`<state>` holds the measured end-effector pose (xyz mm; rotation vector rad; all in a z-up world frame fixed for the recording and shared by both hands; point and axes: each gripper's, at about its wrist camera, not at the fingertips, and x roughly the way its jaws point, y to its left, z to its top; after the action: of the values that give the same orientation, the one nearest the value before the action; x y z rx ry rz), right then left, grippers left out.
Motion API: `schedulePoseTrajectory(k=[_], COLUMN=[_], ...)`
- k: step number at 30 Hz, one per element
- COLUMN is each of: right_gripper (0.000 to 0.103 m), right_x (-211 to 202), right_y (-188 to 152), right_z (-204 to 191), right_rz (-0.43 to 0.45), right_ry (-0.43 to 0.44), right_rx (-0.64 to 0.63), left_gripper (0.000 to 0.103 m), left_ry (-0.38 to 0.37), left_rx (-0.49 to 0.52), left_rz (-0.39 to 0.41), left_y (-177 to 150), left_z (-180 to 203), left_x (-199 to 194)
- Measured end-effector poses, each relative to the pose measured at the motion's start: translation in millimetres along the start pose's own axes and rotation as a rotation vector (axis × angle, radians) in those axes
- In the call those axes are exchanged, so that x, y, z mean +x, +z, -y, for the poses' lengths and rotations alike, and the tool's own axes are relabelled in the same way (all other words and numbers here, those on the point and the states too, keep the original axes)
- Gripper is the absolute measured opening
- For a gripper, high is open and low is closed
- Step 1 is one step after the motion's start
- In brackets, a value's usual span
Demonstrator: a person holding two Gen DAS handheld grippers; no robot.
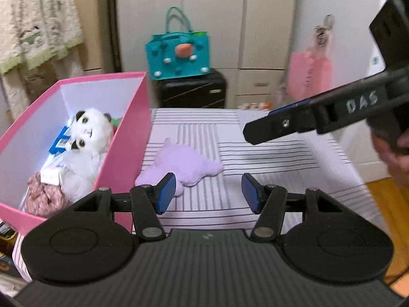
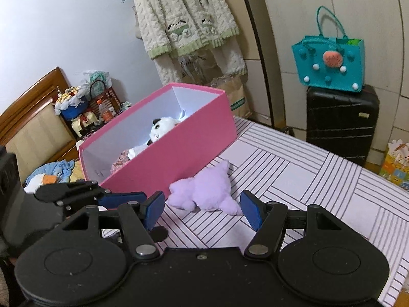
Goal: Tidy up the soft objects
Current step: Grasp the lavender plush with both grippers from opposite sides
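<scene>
A lilac plush toy (image 1: pixel 184 163) (image 2: pixel 207 189) lies flat on the striped bedspread (image 1: pixel 268 153), right beside a pink box (image 1: pixel 125 138) (image 2: pixel 179 148). Inside the box are a white panda plush (image 1: pixel 89 133) (image 2: pixel 163 128) and a pinkish floral soft item (image 1: pixel 43 197). My left gripper (image 1: pixel 208 192) hovers open just short of the lilac toy, nothing between its blue pads. My right gripper (image 2: pixel 202 209) is open too, close above the toy's near edge. In the left wrist view the right gripper (image 1: pixel 294 125) reaches in from the right, above the bedspread.
A teal felt bag (image 1: pixel 179 53) (image 2: pixel 329 61) sits on a black suitcase (image 2: pixel 342 125) past the bed's far edge. A pink bag (image 1: pixel 309 74) hangs on the cupboard. A fleece robe (image 2: pixel 184 18) hangs on the wall; clutter lies by the headboard (image 2: pixel 30 117).
</scene>
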<state>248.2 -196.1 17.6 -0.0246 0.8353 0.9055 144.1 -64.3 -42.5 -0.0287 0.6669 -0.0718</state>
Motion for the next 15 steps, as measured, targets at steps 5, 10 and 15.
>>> schedulePoseTrajectory(k=[5,10,15], right_gripper=[0.07,0.07,0.07], right_x=[26,55,80], right_y=[-1,-1,3], right_z=[11,16,17], right_rz=[-0.031,-0.074,-0.105], right_ry=[0.033,0.04,0.059], right_rx=[-0.008,-0.038,-0.058], left_gripper=[0.056,0.056,0.056], left_ry=[0.138,0.195,0.235], left_rx=[-0.036,-0.1,-0.112], left_rz=[0.003,0.002,0.005], left_y=[-15,-24,-24], left_z=[10,7,4], left_x=[29,49,61])
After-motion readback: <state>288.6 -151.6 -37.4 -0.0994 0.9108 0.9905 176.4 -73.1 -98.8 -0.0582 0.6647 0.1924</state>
